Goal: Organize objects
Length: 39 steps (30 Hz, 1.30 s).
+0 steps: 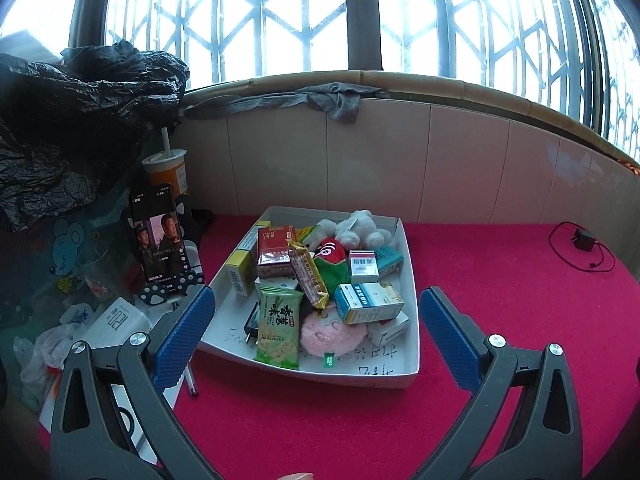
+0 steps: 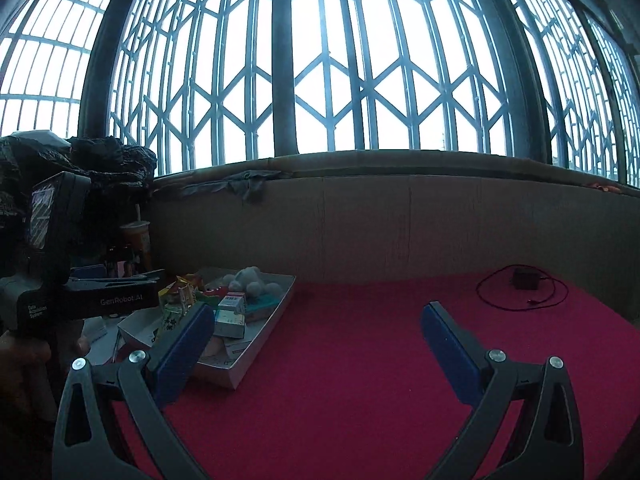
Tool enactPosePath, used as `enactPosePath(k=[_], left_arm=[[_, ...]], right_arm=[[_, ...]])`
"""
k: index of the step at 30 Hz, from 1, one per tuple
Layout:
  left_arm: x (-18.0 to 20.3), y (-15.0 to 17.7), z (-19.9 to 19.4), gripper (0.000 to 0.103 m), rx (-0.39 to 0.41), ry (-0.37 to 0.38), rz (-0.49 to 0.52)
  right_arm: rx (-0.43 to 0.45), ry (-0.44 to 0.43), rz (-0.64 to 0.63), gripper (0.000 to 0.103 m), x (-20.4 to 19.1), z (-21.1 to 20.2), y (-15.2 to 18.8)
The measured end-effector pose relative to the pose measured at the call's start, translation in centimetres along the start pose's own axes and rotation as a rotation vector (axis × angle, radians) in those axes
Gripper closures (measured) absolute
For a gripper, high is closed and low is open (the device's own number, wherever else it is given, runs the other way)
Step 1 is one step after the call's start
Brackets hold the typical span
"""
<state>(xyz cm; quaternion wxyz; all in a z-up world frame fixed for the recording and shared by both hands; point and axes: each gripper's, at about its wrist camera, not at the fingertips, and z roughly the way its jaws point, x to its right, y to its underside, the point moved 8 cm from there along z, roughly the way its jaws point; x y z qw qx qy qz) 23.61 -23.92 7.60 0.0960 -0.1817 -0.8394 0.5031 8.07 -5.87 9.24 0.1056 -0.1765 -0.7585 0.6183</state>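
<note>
The white tray point(image 1: 412, 280) sits at the centre of the left wrist view on the red table point(image 1: 520, 300), and it carries the things to be organised, heaped without order. A green snack packet point(image 1: 279, 330) lies at the tray's lower left edge, a red box point(image 1: 275, 252) stands behind it, a blue-and-white box point(image 1: 368, 302) lies to the right of centre, a pink plush point(image 1: 330, 334) rests at the lower middle, and a white plush point(image 1: 360, 230) lies at the far rim.

The left tool point(image 1: 316, 336) is released: its jaws stand wide apart with nothing between them, low in the frame and framing the near side of the tray. This stance suits a first pick from the heap; the snack packet is the closest candidate.

The right tool point(image 2: 318, 340) is likewise spread and empty. It hangs over bare red table at the centre of the right wrist view, with the tray at the middle left. The position is judged to keep it out of the left tool's way, next to free table where sorted items can be set.

A phone point(image 1: 160, 236) on a stand and a charger cable point(image 1: 580, 246) lie outside the tray and are not part of the task.
</note>
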Motion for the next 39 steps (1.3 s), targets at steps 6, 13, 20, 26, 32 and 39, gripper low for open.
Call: enactPosePath(k=[6,13,20,26,32,39], left_arm=[[0.0,0.7,-0.6,0.000,-0.059,0.012,-0.043],[0.1,1.2,-2.1,0.000,-0.073,0.024,-0.052],[0.0,1.4,-3.4,0.000,-0.057,-0.014,-0.045],[-0.1,1.6,-3.1,0.000,-0.069,-0.021,-0.042],[0.1,2.1,-2.6,0.000,-0.079,-0.010,-0.036],[0.4,2.2,-2.5,0.000,-0.079,0.004,-0.029]], right_arm=[[0.012,0.002,0.011,0.000,0.7,-1.5,0.0],[0.045,0.004,0.009,0.000,0.8,-3.1,-0.6],[0.064,0.001,0.004,0.000,0.8,-4.2,-0.7],[0.054,0.003,0.016,0.000,1.1,-4.0,-0.5],[0.033,-0.001,0.011,0.000,1.0,-3.5,0.0],[0.022,-0.002,0.014,0.000,1.0,-3.4,0.2]])
